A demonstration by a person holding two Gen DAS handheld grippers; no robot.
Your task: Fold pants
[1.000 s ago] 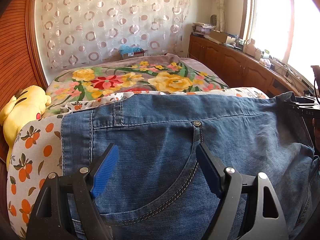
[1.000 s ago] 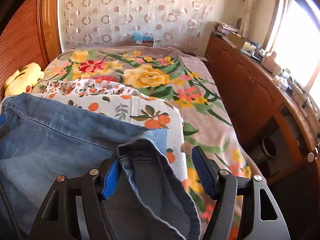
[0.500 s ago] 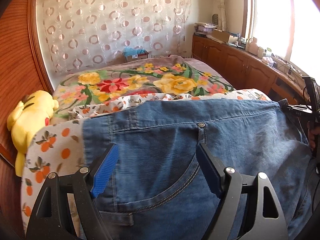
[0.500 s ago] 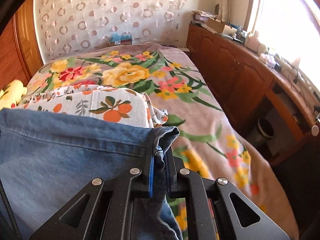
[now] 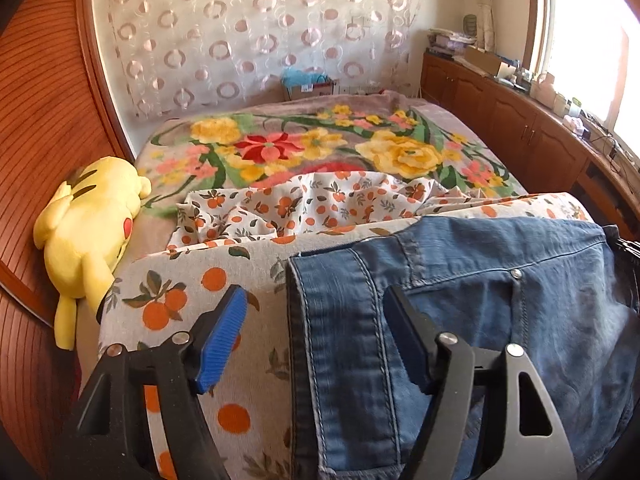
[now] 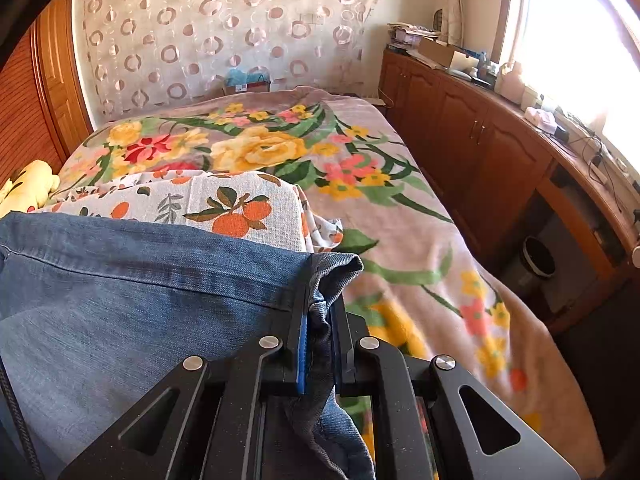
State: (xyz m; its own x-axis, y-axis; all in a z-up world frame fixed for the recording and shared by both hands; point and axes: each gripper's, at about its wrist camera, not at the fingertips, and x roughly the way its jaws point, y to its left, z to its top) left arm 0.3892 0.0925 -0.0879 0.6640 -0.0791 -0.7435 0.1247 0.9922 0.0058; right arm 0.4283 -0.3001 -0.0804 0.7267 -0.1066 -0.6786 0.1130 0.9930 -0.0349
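Observation:
Blue denim pants (image 5: 480, 320) lie waistband-up on an orange-print cloth on the bed. My left gripper (image 5: 316, 320) hovers over the left end of the waistband. Its jaws are closing, with the waistband's edge between them; the blue pad (image 5: 222, 340) is still off the denim, over the cloth. In the right wrist view the pants (image 6: 120, 300) fill the lower left. My right gripper (image 6: 318, 320) is shut on the right corner of the waistband, where the denim bunches up between the pads.
The orange-print cloth (image 5: 192, 292) lies over a floral blanket (image 5: 320, 148). A yellow plush toy (image 5: 92, 220) rests against the wooden panel (image 5: 40, 120) at left. Wooden cabinets (image 6: 480, 140) with clutter line the right side, and a dark bin (image 6: 538, 258) stands beside the bed.
My left gripper has slid left from mid-waistband to its left end, its jaws slightly narrower. My right gripper went from open around the right corner to shut on it.

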